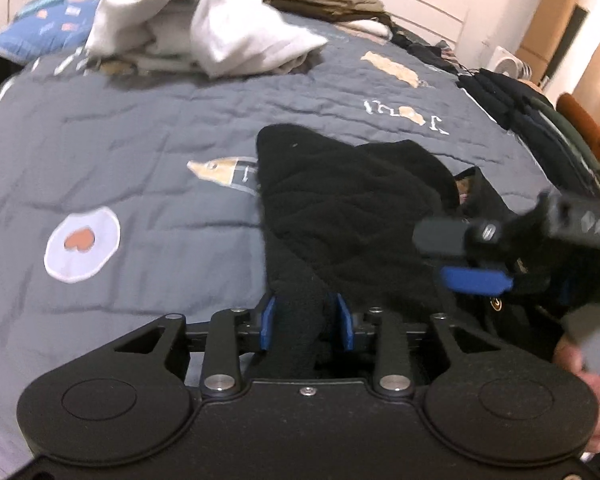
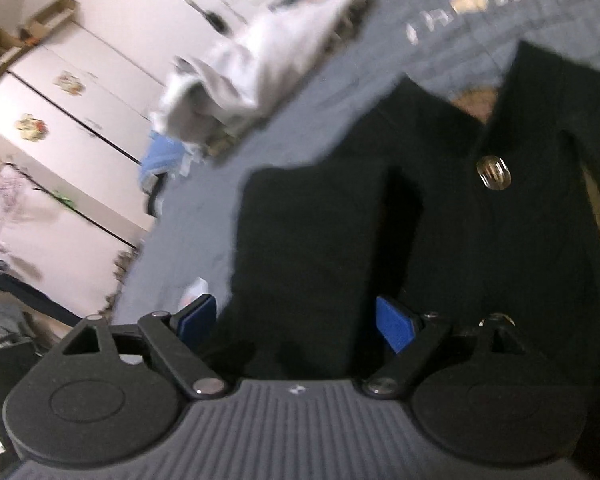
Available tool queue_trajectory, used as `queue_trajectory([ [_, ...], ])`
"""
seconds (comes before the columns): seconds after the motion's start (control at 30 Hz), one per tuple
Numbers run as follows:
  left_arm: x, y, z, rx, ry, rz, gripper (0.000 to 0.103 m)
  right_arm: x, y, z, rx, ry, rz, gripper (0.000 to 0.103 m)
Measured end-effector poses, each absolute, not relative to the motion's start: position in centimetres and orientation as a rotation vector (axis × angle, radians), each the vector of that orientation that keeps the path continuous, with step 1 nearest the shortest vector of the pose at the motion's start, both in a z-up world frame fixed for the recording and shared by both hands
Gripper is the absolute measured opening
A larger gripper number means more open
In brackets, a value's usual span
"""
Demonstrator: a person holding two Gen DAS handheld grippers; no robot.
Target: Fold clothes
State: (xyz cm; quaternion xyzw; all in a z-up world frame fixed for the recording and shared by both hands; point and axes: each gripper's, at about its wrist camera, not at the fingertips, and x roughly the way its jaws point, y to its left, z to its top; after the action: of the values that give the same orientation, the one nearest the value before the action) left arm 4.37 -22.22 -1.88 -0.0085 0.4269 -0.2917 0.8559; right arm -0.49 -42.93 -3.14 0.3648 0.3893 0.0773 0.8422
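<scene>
A: Where's the coat?

B: The black coat [image 1: 352, 204] lies on the bed [image 1: 140, 128], bunched at about 3 o'clock from the middle of the left view. The left claw [image 1: 306, 320] is clenched on a rope of its fleece; the blue pads press it from both sides.

A: And the right claw?

B: The right claw [image 2: 296, 320] has cloth between its pads, but they stand wide, and the blur hides whether they bite. I can't tell if it grips.

A: What could go wrong?

B: If the right one is loose, a lift leaves that side behind and the coat twists. The left holds a gathered bunch, not an edge, so pulling may drag the whole heap instead of spreading it. The gold button [image 2: 494, 172] and the open front could catch too.

A: Which way does it run?

B: In the left view its long axis seems to go from the claw at 6 o'clock up to a rounded end near 12. The opened front with tan lining [image 2: 474, 98] lies toward 2 o'clock. Crumpled, so that's a guess.
</scene>
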Motion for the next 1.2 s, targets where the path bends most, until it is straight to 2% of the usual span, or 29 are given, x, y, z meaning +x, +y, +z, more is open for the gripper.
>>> queue_trajectory([
  [0.13, 4.9, -20.9, -1.8, -0.099, 0.924, -0.616, 0.041, -0.4, -42.6, -4.0, 0.771, 0.839, 0.141, 0.086],
  [0.33, 5.3, -19.7, -1.7, -0.143, 0.932, -0.615, 0.042, -0.8, -42.2, -2.8, 0.715, 0.844, 0.128, 0.086],
  [0.43, 5.4, -19.6, -1.7, -0.140, 0.936, -0.612, 0.042, -1.3, -42.7, -0.9, 0.661, 0.788, 0.150, 0.086],
  [0.57, 5.5, -19.8, -1.9, -0.127, 0.942, -0.606, 0.044, -2.4, -44.1, 0.6, 0.738, 0.657, 0.194, 0.085],
  [0.63, 5.4, -19.8, -2.0, -0.119, 0.946, -0.601, 0.044, -2.4, -44.2, 0.5, 0.764, 0.638, 0.223, 0.080],
  [0.67, 5.4, -19.8, -2.1, -0.118, 0.949, -0.598, 0.045, -2.3, -44.0, 0.3, 0.773, 0.642, 0.239, 0.072],
  [0.7, 5.5, -19.8, -2.1, -0.117, 0.950, -0.596, 0.046, -2.1, -43.8, 0.0, 0.781, 0.657, 0.251, 0.054],
  [0.73, 5.5, -19.8, -2.1, -0.117, 0.951, -0.594, 0.047, -1.8, -43.5, -0.4, 0.789, 0.673, 0.263, 0.042],
  [0.77, 5.5, -19.8, -2.2, -0.117, 0.951, -0.592, 0.048, -1.5, -43.1, -1.0, 0.789, 0.697, 0.262, 0.020],
  [0.8, 5.6, -19.7, -2.2, -0.117, 0.952, -0.591, 0.048, -1.1, -42.6, -1.6, 0.788, 0.722, 0.259, 0.015],
  [0.93, 5.7, -19.6, -2.2, -0.119, 0.958, -0.590, 0.049, -0.3, -41.5, -4.0, 0.764, 0.809, 0.215, 0.011],
  [1.0, 5.8, -19.4, -2.3, -0.124, 0.964, -0.590, 0.051, -0.3, -41.5, -5.0, 0.768, 0.828, 0.192, 0.005],
  [1.07, 5.9, -19.2, -2.4, -0.140, 0.972, -0.590, 0.056, -0.4, -41.7, -5.4, 0.792, 0.832, 0.184, 0.004],
  [1.2, 6.3, -18.7, -2.7, -0.172, 0.988, -0.590, 0.058, -0.6, -42.0, -4.8, 0.796, 0.825, 0.174, 0.004],
])
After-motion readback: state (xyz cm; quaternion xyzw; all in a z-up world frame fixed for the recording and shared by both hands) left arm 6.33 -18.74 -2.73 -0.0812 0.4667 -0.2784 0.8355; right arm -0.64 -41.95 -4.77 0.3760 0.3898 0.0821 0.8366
